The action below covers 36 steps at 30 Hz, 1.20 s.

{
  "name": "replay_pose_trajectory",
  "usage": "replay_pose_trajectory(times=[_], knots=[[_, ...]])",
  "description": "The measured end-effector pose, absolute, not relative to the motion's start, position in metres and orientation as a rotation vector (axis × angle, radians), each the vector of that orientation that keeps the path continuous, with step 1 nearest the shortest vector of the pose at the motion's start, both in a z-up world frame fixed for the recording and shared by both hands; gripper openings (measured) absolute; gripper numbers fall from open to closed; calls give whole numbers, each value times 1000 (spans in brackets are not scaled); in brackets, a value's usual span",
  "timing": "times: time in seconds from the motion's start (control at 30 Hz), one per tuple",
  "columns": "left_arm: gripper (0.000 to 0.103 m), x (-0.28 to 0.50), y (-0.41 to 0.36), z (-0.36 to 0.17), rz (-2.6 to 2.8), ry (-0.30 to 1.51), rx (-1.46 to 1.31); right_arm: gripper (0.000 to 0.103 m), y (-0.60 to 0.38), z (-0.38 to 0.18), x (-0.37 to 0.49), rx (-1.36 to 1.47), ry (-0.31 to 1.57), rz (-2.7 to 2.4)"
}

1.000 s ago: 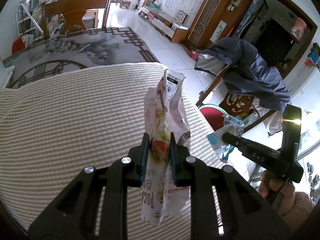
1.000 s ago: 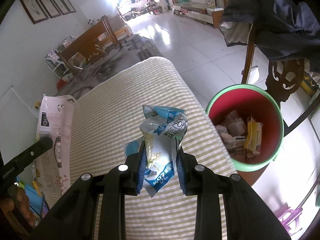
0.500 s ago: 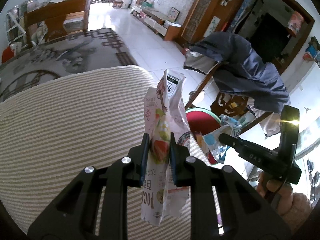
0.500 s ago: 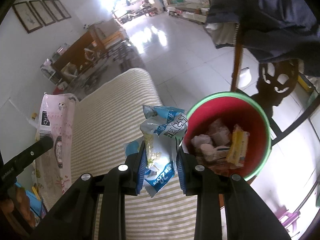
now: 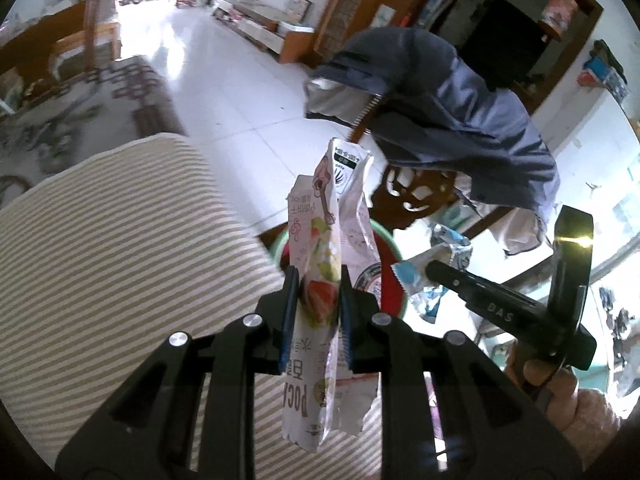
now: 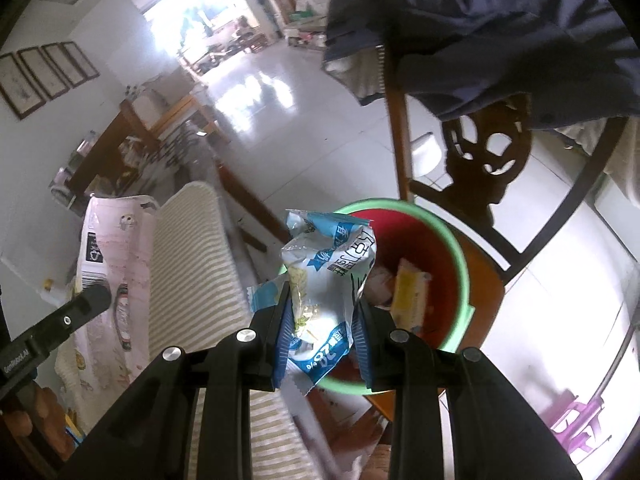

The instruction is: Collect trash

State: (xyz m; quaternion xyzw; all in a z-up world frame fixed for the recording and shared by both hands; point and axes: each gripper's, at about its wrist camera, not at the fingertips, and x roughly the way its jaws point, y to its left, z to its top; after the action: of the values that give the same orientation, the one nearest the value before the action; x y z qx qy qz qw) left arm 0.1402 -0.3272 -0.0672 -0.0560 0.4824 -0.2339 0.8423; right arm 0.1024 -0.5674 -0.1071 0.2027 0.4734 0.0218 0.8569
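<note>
My left gripper [image 5: 316, 296] is shut on a tall pink-and-white snack wrapper [image 5: 332, 240], held upright above the striped table edge; the wrapper also shows at the left of the right wrist view [image 6: 108, 264]. My right gripper [image 6: 320, 320] is shut on a crumpled blue-and-white wrapper [image 6: 332, 264], held over the near rim of a red bin with a green rim [image 6: 456, 264]. The bin holds several wrappers. In the left wrist view the bin [image 5: 390, 276] lies just behind the pink wrapper, and the right gripper [image 5: 420, 276] with its blue wrapper is to the right.
A striped tablecloth [image 5: 120, 260] covers the table at left. A carved wooden chair [image 6: 488, 152] draped with a blue jacket [image 6: 480, 20] stands right behind the bin. White tiled floor [image 5: 224, 80] lies beyond.
Both grippers have moved right, off the table towards the bin. The blue wrapper now hangs over the bin's rim, and the pink wrapper has reached the table edge.
</note>
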Motion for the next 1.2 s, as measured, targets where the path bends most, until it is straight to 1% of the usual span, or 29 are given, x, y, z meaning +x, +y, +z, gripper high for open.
replay_pose_trajectory(times=[0.1, 0.3, 0.33, 0.37, 0.4, 0.43, 0.47, 0.5, 0.57, 0.6, 0.73, 0.77, 0.83, 0.9, 0.93, 1.0, 1.07, 1.2], knots=[[19, 148, -347, -72, -525, 1033, -118, 29, -578, -108, 107, 430, 995, 38], [19, 160, -367, -74, -537, 1032, -99, 29, -591, -111, 116, 425, 993, 27], [21, 161, -369, -74, -534, 1029, -92, 29, -591, -112, 117, 421, 994, 26], [26, 163, -370, -74, -529, 1027, -89, 30, -592, -112, 118, 418, 994, 27], [49, 164, -370, -72, -518, 1017, -91, 35, -591, -113, 120, 416, 1000, 29], [71, 164, -368, -70, -511, 1000, -100, 49, -591, -113, 120, 416, 1001, 22], [74, 163, -365, -67, -506, 979, -110, 58, -591, -112, 118, 419, 988, 8], [74, 161, -362, -63, -501, 956, -116, 63, -591, -111, 116, 423, 974, 6], [75, 159, -359, -59, -491, 946, -104, 63, -589, -109, 116, 424, 963, 17], [79, 159, -356, -56, -480, 935, -99, 64, -586, -108, 116, 420, 963, 20], [89, 150, -333, -39, -409, 830, -93, 76, -572, -98, 113, 409, 921, 35], [91, 146, -325, -32, -390, 790, -90, 77, -568, -95, 113, 401, 909, 43], [96, 139, -311, -20, -367, 723, -87, 79, -553, -84, 110, 370, 863, 69], [97, 134, -296, -11, -345, 678, -89, 83, -533, -69, 105, 327, 795, 92], [97, 132, -287, -6, -330, 661, -97, 89, -523, -60, 101, 300, 754, 97], [97, 129, -269, 1, -312, 652, -124, 96, -502, -46, 92, 249, 668, 106], [97, 123, -246, 8, -283, 631, -154, 96, -477, -32, 84, 191, 595, 112], [97, 107, -210, 20, -220, 569, -154, 96, -434, -20, 77, 124, 544, 148]])
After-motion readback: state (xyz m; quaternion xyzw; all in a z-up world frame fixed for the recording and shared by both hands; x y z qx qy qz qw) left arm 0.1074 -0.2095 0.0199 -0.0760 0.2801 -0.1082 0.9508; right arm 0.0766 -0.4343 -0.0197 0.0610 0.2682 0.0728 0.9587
